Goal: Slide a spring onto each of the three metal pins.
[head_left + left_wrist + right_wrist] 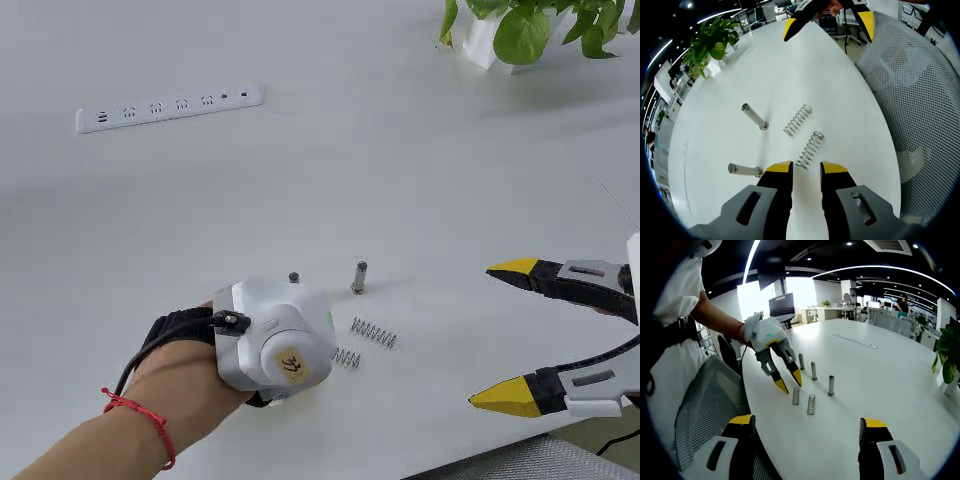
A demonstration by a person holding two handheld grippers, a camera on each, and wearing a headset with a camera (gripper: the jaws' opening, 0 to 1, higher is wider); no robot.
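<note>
Left claw (806,169) is set narrowly parted at the end of the near spring (810,149), for pinching | second spring (798,120) is seen flat on the tabletop (850,125) beside a pin (754,116) | right claw (807,422) is held wide, clear.

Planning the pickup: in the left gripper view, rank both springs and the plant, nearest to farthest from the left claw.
1. Near spring, directly ahead, bottom centre.
2. Far spring, beyond it, slightly left.
3. Plant, far upper left.
</note>
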